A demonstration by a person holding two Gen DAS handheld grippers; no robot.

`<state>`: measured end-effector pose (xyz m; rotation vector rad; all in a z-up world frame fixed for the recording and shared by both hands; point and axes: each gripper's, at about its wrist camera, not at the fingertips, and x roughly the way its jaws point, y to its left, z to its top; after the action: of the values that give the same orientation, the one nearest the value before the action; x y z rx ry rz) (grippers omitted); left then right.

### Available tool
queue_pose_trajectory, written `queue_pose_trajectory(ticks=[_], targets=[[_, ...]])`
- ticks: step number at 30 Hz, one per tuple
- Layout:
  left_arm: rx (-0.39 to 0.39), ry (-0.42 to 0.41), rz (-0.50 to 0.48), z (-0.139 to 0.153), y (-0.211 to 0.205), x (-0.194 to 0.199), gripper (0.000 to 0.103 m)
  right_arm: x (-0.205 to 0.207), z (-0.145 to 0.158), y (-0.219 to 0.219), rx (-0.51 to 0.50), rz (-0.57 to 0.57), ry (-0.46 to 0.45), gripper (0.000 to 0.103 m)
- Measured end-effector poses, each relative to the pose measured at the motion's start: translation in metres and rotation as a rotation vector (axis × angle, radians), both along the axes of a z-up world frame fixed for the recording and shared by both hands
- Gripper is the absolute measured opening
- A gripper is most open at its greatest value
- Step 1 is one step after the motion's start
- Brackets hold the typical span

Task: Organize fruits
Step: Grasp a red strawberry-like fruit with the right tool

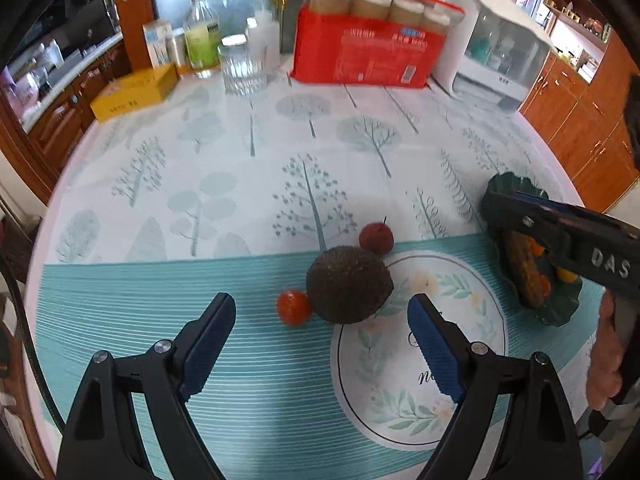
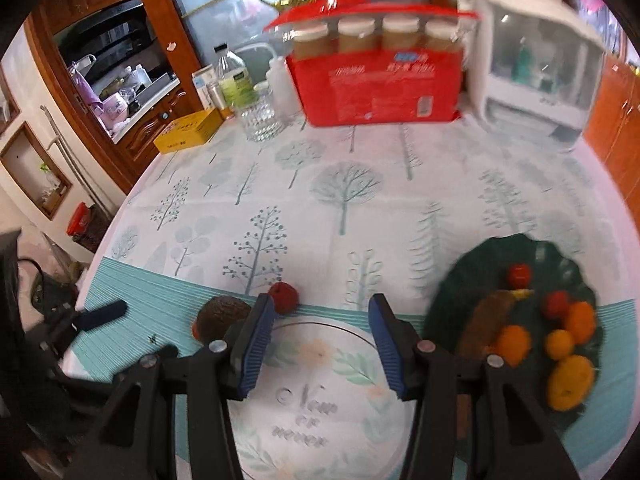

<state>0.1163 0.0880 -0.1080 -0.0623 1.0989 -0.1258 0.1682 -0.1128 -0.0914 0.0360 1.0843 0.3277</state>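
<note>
A dark avocado lies on the teal mat, with a small red tomato touching its left side and a dark red round fruit just behind it. My left gripper is open, its jaws a little short of the avocado. My right gripper is open and empty over the mat's round emblem, left of the dark green plate. The plate holds several orange and red fruits and a brown oblong fruit. The avocado and dark red fruit also show in the right wrist view.
At the table's back stand a red box of jars, a white appliance, a glass jar, bottles and a yellow box. Wooden cabinets surround the table. The right gripper's body hangs over the plate.
</note>
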Motion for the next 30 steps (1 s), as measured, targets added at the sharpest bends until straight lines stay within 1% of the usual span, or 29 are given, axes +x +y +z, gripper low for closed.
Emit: queue_pose_trajectory(ticks=[4, 8, 11, 13, 15, 16, 17, 18, 22, 25, 30], targets=[[-0.032, 0.048, -0.012, -0.025, -0.004, 0.011, 0.087, 0.016, -0.026, 0.016, 0.014, 0.025, 0.056, 0.049], [-0.023, 0.076, -0.024, -0.045, -0.009, 0.022, 0.087, 0.027, -0.049, 0.034, 0.035, 0.063, 0.105, 0.049], [-0.019, 0.080, -0.042, -0.052, -0.011, 0.028, 0.087, 0.036, -0.066, 0.044, 0.031, 0.069, 0.144, 0.049], [-0.018, 0.078, -0.049, -0.054, -0.012, 0.031, 0.087, 0.042, -0.078, 0.048, 0.033, 0.073, 0.179, 0.047], [-0.028, 0.076, -0.058, -0.055, -0.012, 0.033, 0.087, 0.047, -0.088, 0.051, 0.034, 0.074, 0.211, 0.038], [-0.030, 0.074, -0.060, -0.055, -0.013, 0.035, 0.087, 0.049, -0.093, 0.051, 0.040, 0.075, 0.232, 0.036], [-0.030, 0.071, -0.063, -0.055, -0.013, 0.037, 0.087, 0.049, -0.096, 0.052, 0.048, 0.077, 0.241, 0.033], [-0.029, 0.069, -0.065, -0.054, -0.013, 0.038, 0.087, 0.049, -0.096, 0.052, 0.045, 0.078, 0.226, 0.032], [-0.021, 0.064, -0.083, -0.056, -0.015, 0.043, 0.087, 0.047, -0.095, 0.051, 0.028, 0.081, 0.218, 0.031], [-0.009, 0.069, -0.095, -0.060, -0.017, 0.047, 0.087, 0.045, -0.092, 0.041, 0.012, 0.049, 0.204, 0.031], [-0.001, 0.072, -0.118, -0.068, -0.023, 0.054, 0.087, 0.041, -0.084, 0.016, 0.024, -0.013, 0.189, 0.031]])
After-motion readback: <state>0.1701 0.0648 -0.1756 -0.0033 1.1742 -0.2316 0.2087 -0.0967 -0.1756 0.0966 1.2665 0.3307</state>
